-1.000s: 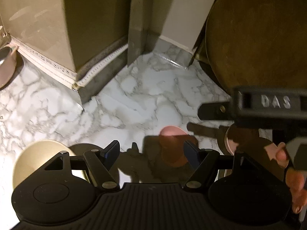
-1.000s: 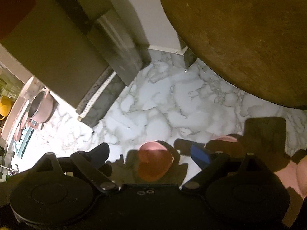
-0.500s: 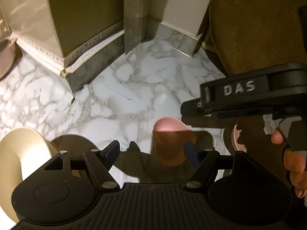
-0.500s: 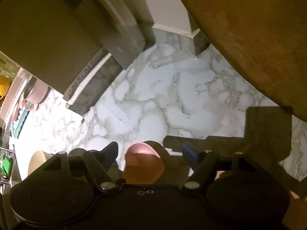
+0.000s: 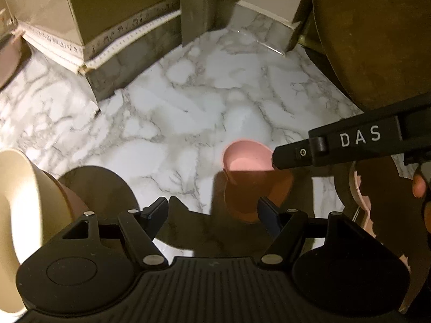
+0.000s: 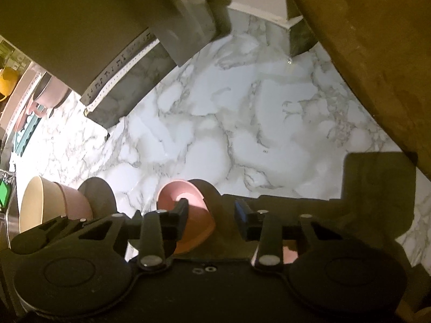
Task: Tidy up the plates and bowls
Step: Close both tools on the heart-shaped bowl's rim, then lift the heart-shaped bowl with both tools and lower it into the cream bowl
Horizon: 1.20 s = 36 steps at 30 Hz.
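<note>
We look down on a white marble bench [image 5: 188,102] with both grippers pointed steeply at it. Our left gripper [image 5: 212,212] has its fingers spread wide with nothing between them; the small pink bowl [image 5: 247,158] sits on the bench just ahead of its right finger, half in shadow. Our right gripper [image 6: 211,212] is over that same pink bowl [image 6: 186,204]: its fingers are closing, the left finger [image 6: 180,210] lies across the bowl's opening and the right finger stands just outside the rim, so the near wall is between them, but we cannot tell that the pads press it yet. Off to the left stands a larger cream bowl [image 6: 32,207] with pink outside. A second pink dish [image 5: 361,202] lies at the right edge, mostly shadowed. A round wooden board [image 5: 377,32] leans at the back right.
</note>
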Available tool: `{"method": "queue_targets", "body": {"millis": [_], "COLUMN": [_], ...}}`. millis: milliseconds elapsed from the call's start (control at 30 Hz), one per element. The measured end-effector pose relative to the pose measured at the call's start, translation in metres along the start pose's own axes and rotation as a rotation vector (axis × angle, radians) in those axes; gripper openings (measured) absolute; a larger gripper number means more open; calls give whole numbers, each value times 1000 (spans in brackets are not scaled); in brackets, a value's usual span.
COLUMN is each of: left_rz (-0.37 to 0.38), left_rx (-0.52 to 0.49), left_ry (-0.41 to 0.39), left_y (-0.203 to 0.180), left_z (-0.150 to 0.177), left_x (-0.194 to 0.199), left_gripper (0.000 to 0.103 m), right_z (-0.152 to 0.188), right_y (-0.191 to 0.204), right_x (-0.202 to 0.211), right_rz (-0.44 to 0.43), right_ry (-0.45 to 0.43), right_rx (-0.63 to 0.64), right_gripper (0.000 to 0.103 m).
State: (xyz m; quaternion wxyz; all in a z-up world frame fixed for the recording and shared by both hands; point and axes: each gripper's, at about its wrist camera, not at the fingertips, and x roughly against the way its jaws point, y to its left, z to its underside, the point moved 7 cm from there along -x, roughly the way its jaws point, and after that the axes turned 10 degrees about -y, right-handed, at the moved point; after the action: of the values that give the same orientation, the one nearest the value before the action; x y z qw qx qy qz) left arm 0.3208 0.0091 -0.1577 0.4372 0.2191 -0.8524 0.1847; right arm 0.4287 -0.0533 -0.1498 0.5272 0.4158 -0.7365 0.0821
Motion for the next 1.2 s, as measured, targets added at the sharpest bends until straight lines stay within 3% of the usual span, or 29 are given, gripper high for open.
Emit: {"method": "queue_targets", "body": {"millis": [300,600,800,1200], "left_rz": [18,32,45,61], "left_rx": [40,57,44,38], "left_ry": [-1,1,-12,-44], "left_y": [2,4,1,5], "left_z": [-1,0,-2,-8], "left_x": [-3,-3,-5,4], "left_gripper": [64,39,17,12], "right_z": [1,1,3,2], "right_y": [9,18,16,22], "right_x": [-2,-13,-16,-6], "right_rz": [16,26,31,40], "right_ry": [-10,15,16,-25], "right_rx": [80,125,117,106], "right_gripper": [27,22,5,1]}}
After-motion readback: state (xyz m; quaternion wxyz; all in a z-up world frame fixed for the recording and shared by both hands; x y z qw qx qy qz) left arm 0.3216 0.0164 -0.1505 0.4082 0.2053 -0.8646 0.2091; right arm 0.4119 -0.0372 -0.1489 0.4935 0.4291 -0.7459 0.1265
